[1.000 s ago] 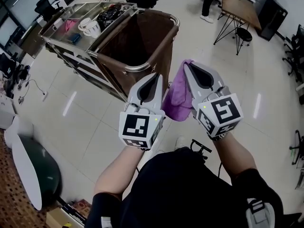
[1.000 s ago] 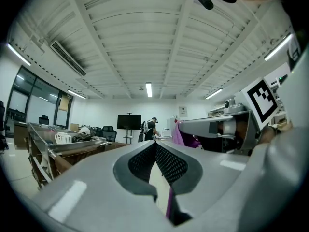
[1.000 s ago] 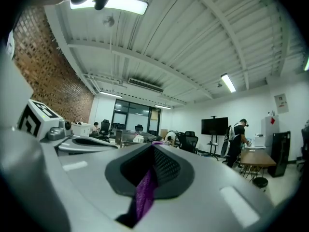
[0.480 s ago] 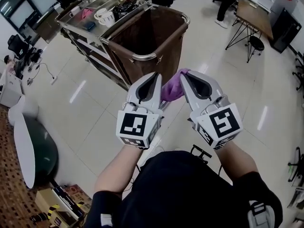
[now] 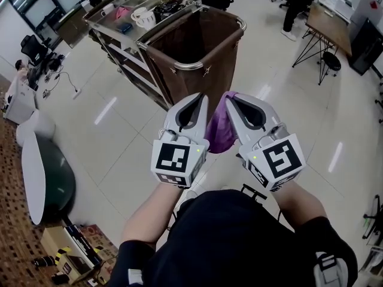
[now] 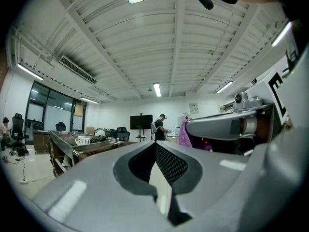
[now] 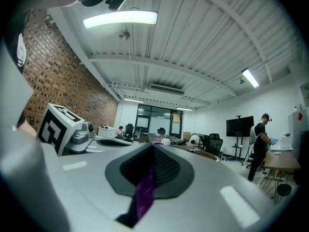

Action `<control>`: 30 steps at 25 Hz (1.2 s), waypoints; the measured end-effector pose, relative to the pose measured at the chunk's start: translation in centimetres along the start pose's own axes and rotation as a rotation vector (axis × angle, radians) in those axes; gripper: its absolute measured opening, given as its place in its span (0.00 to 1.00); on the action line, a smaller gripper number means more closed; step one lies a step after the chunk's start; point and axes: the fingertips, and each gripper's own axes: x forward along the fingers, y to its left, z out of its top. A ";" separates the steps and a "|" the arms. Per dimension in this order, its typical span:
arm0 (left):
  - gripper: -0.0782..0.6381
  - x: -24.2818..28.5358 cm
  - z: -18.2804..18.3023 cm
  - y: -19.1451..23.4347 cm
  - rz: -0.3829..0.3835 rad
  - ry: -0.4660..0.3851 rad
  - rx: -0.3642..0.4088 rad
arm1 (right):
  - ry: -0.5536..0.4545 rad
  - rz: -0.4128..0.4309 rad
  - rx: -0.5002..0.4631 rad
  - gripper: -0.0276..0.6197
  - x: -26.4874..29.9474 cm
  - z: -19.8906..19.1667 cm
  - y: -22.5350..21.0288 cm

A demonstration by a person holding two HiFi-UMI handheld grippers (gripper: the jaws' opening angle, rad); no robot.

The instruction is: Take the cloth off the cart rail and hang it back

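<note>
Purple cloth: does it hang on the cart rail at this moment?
No, the purple cloth is pinched in the right tool and hangs from it, apart from the cart rail.

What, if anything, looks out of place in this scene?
The purple cloth is off the cart rail. It dangles in mid-air, pinched in the right gripper, instead of hanging on the rail. Nothing looks spilled or damaged.

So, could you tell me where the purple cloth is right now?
The purple cloth hangs mid-frame in the head view, pinched in the right gripper, beside the left gripper and just short of the brown bag.
</note>
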 end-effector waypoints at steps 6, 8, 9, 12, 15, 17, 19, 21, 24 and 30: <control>0.09 -1.8 1.2 0.5 -0.019 0.002 0.021 | -0.018 -0.012 0.002 0.05 0.1 1.2 2.2; 0.09 -2.4 1.4 1.0 -0.024 0.002 0.019 | -0.017 -0.021 0.002 0.05 0.4 1.4 2.9; 0.09 -2.6 1.3 1.3 -0.027 0.001 0.014 | -0.016 -0.025 0.001 0.05 0.6 1.4 3.2; 0.09 -3.2 1.3 2.0 -0.032 -0.007 -0.002 | -0.010 -0.032 0.000 0.05 1.1 1.4 3.9; 0.09 -3.9 1.2 2.7 -0.037 -0.008 -0.009 | -0.009 -0.035 -0.004 0.05 1.7 1.5 4.8; 0.09 -4.3 1.2 3.1 -0.039 -0.008 -0.011 | -0.009 -0.036 -0.007 0.05 2.0 1.7 5.3; 0.09 -4.7 1.2 3.4 -0.040 -0.009 -0.012 | -0.010 -0.036 -0.010 0.05 2.2 1.8 5.8; 0.09 -5.1 1.1 3.8 -0.038 -0.010 -0.012 | -0.011 -0.034 -0.013 0.05 2.5 1.9 6.3; 0.09 -5.8 1.1 4.5 -0.034 -0.014 -0.013 | -0.012 -0.028 -0.016 0.05 3.0 1.9 7.2; 0.09 -7.4 1.3 6.2 -0.020 -0.018 -0.009 | -0.014 -0.014 -0.024 0.05 4.5 2.2 9.2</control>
